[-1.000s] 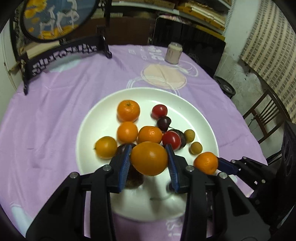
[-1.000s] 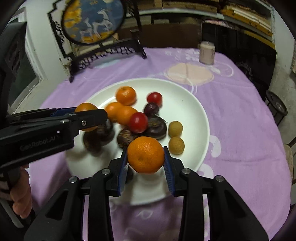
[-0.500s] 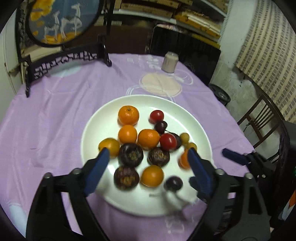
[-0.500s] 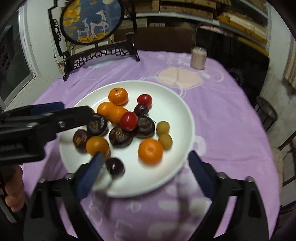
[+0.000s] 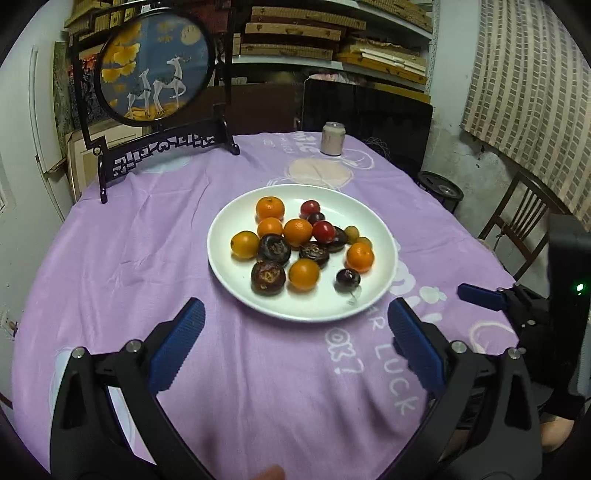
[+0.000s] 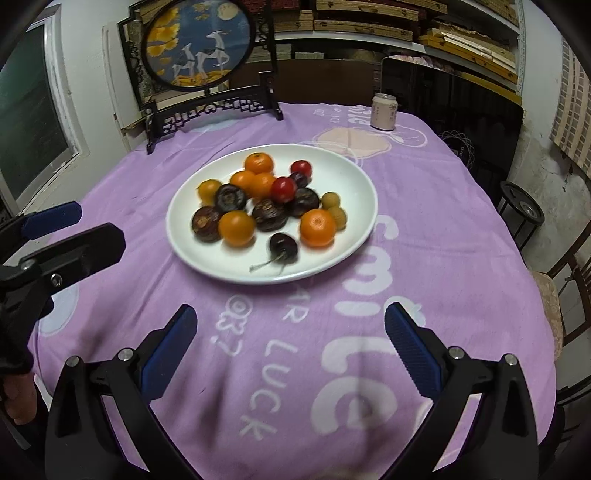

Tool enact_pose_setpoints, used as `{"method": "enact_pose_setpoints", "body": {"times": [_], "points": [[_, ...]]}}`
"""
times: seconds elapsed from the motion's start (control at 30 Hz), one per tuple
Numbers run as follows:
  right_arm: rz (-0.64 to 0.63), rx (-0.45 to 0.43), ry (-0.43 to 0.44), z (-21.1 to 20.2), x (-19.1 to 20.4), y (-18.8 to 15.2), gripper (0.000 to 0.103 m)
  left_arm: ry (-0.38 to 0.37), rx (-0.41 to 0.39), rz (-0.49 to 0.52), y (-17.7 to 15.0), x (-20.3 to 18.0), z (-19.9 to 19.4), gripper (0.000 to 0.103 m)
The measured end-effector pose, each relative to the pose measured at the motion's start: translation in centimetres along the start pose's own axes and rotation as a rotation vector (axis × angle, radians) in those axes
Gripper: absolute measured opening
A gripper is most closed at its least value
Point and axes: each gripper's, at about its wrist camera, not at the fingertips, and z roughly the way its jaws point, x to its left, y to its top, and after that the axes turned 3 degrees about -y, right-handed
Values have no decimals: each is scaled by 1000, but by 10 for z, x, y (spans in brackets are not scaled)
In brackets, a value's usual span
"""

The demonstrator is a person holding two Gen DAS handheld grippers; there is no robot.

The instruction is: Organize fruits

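We hold both grippers, left gripper (image 5: pixel 295 339) and right gripper (image 6: pixel 290 334), jaws wide and empty; the plate (image 5: pixel 229 273) of fruit sits mid-frame, roughly equally near both.

Your left wrist view looks forward over the near table edge toward the plate (image 5: pixel 221 258), slightly from its left; your right wrist view faces the same plate (image 6: pixel 177 236), slightly from its right.

It looked like a room in a home, with a purple tablecloth (image 5: pixel 147 258), a deer picture (image 5: pixel 155 70), wooden chair (image 5: pixel 517 221) and full shelves (image 5: pixel 332 33).
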Motion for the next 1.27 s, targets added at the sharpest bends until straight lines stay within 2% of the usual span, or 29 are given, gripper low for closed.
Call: {"method": "enact_pose_setpoints", "body": {"times": [0.33,0.83,1.27], "points": [[-27,1,7,-12,15,-12,102,35,-19,-15,-12,1,-20,101],[2,14,3,-9,9,-11,102,60,-6,-39,-13,10,-14,101],[3,14,4,-9,8,-11,102,54,17,-64,-11,15,-8,101]]}}
